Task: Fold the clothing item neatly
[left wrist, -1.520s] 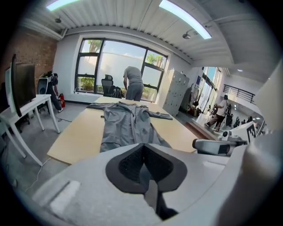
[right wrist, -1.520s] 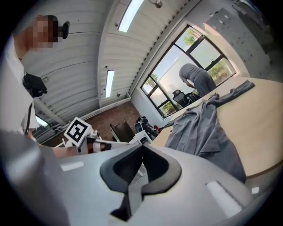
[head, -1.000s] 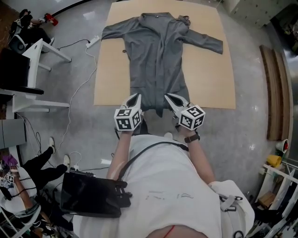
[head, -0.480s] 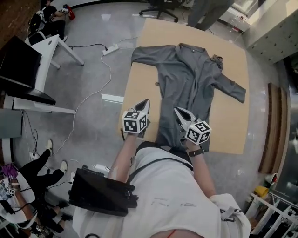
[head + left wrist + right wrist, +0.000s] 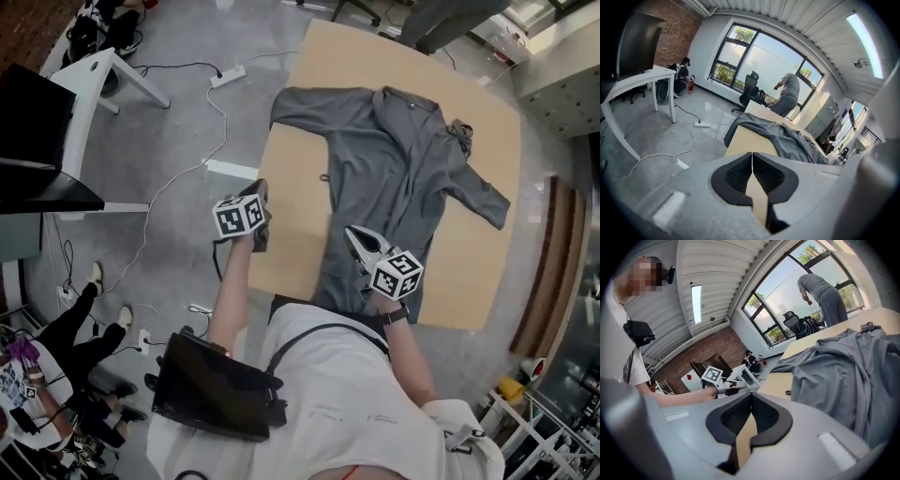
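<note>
Garment (image 5: 394, 178) lies flat, long axis running away from the person. Right gripper (image 5: 352, 234), jaws pressed together and empty, hovers over its near hem; left gripper (image 5: 260, 192), likewise closed, stands further left.

Matt grey cloth garment (image 5: 384, 169), smooth pale wood-look table (image 5: 295, 230), glossy grey floor (image 5: 169, 112), prob. polished concrete
</note>
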The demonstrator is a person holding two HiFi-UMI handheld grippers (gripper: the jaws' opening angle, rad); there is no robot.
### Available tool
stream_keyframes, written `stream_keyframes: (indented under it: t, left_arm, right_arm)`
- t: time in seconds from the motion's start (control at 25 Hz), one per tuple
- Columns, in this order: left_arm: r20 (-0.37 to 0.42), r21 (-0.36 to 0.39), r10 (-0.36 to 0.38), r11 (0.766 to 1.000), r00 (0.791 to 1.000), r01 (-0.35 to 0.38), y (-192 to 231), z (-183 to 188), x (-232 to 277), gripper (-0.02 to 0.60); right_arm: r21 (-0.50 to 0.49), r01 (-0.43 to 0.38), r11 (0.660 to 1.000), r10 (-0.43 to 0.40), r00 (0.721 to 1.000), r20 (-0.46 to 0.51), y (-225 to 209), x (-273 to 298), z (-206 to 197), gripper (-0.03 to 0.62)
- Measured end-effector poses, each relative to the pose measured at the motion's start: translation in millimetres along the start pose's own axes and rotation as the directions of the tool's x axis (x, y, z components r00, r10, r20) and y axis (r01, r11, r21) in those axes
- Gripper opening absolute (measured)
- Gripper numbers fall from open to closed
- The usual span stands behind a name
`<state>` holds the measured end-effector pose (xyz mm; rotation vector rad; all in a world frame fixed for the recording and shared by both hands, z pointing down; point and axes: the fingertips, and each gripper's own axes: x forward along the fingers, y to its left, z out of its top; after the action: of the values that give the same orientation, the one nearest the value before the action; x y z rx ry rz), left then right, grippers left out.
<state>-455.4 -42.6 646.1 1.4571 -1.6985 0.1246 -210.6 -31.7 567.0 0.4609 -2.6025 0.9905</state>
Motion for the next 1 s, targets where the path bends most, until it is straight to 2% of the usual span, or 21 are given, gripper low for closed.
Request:
stream_keyframes:
  t: [0.16, 0.32, 0.4, 0.52, 0.76, 0.88, 0.92, 1.0]
  left_arm:
    - [-0.009, -0.043, 0.031, 0.999, 0.999, -0.031, 18, 31, 49, 0.019]
    - [-0.044, -0.02, 0.058, 0.998, 0.997, -0.058, 32, 70, 108, 0.12]
    - [-0.054, -0.017, 0.06, 0.998, 0.997, -0.061, 37, 87, 139, 0.132]
    - [-0.095, -0.013, 0.052, 0.999, 0.994, -0.053, 39, 96, 178, 0.157]
    - [-0.145, -0.086, 0.056, 0.994, 0.988, -0.069, 55, 98, 214, 0.15]
    - [-0.159, -0.012, 0.107, 0.994, 0.981, -0.11, 51, 99, 212, 0.12]
    - [-0.149, 0.022, 0.122, 0.993, 0.981, -0.12, 46, 103, 207, 0.064]
    - [-0.096, 0.068, 0.101, 0.993, 0.99, -0.094, 26, 115, 193, 0.046]
  right_arm:
    - [0.018, 0.012, 1.0, -0.012, 1.0, -0.01, -23, 0, 10, -0.003]
    - [0.06, 0.002, 0.998, -0.004, 0.999, 0.038, -43, -7, 26, -0.003]
    - [0.064, 0.0, 0.998, -0.003, 0.999, 0.046, -58, -9, 32, -0.003]
    - [0.073, 0.038, 0.997, -0.041, 0.999, 0.035, -79, -15, 33, -0.003]
    - [0.054, 0.087, 0.995, -0.09, 0.995, 0.042, -100, -30, 35, 0.002]
    - [0.087, 0.117, 0.989, -0.122, 0.991, 0.052, -109, -43, 28, 0.002]
    - [0.094, 0.122, 0.988, -0.128, 0.99, 0.052, -110, -46, 25, 0.002]
    - [0.102, 0.126, 0.987, -0.133, 0.99, 0.056, -109, -48, 21, 0.002]
